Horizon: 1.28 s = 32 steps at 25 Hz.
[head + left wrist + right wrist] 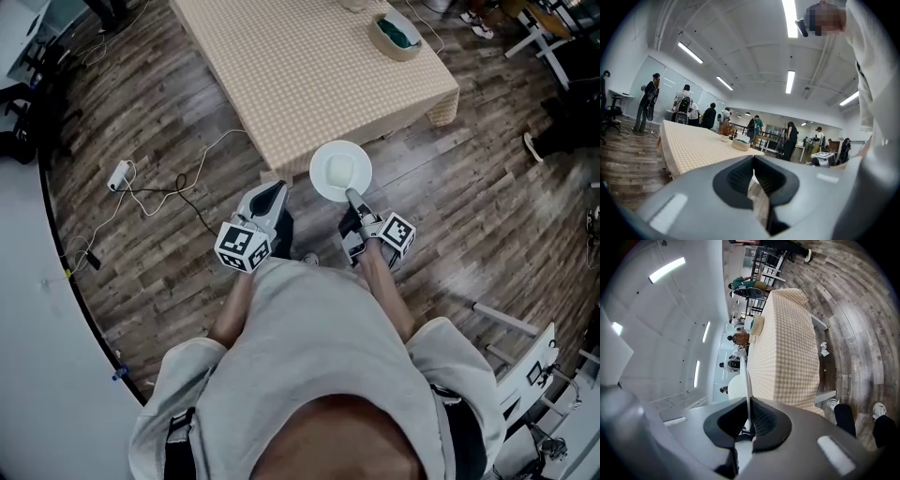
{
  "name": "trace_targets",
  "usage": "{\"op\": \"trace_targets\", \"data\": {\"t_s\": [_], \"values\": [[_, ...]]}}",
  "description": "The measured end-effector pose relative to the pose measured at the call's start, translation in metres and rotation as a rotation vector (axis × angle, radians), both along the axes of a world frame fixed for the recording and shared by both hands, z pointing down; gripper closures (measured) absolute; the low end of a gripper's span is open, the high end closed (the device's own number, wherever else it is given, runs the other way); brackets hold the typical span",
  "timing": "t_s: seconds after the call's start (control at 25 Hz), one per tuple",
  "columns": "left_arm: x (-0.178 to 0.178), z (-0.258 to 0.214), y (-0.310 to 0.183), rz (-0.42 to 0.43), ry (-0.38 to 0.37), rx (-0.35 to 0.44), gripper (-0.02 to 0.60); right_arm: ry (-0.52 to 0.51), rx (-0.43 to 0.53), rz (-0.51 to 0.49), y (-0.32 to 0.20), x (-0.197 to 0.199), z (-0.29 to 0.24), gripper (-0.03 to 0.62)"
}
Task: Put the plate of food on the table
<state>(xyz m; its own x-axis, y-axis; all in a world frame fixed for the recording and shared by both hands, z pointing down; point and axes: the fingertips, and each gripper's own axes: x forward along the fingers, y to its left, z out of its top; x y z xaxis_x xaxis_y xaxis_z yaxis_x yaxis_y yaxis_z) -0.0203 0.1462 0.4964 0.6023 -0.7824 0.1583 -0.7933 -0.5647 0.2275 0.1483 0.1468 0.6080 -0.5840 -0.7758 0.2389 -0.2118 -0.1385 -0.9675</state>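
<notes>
Nearest the body, the left gripper (272,194) is held low over the wooden floor (169,122); in its own view its jaws are seen together with nothing between them. Just beside it, the right gripper (351,199) is closed on the near rim of the white plate (323,178), which is seen edge-on between the pads in the right gripper view. The plate, with a pale square piece of food (343,170) on it, is carried in the air at the near edge of the surface (309,66), not yet set down. Judgement: the step in hand is the carry forward and the lowering. Since the plate is pinched at one rim only, it is likely to sag at the far side, so it should be held level, moved slowly over the checked cloth, lowered until the base lies flat, and only then released. The bowl (396,36) at the far corner is well apart and should not obstruct.
</notes>
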Motion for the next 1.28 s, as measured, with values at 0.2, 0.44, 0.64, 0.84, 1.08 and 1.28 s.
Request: {"op": "trace_targets", "data": {"t_s": [0.2,0.44,0.64,0.84,1.08,1.28], "values": [[-0.013,0.000,-0.039,0.009,0.006,-0.002,0.572,0.008,-0.005,-0.001,-0.038,-0.014,0.001,0.579],[-0.027,-0.003,-0.094,0.047,0.016,-0.016,0.572,0.001,0.004,0.012,-0.087,-0.036,-0.009,0.579],[-0.041,-0.010,-0.147,0.071,0.026,-0.011,0.572,0.029,-0.017,0.037,-0.130,-0.047,-0.011,0.580],[-0.065,-0.013,-0.192,0.073,0.035,-0.018,0.572,0.034,-0.017,0.061,-0.174,-0.063,-0.016,0.582],[-0.088,-0.016,-0.236,0.092,0.045,-0.020,0.572,0.041,-0.019,0.091,-0.217,-0.083,-0.021,0.582],[-0.097,-0.016,-0.270,0.117,0.050,-0.020,0.572,0.040,-0.018,0.120,-0.247,-0.091,-0.022,0.582]]}}
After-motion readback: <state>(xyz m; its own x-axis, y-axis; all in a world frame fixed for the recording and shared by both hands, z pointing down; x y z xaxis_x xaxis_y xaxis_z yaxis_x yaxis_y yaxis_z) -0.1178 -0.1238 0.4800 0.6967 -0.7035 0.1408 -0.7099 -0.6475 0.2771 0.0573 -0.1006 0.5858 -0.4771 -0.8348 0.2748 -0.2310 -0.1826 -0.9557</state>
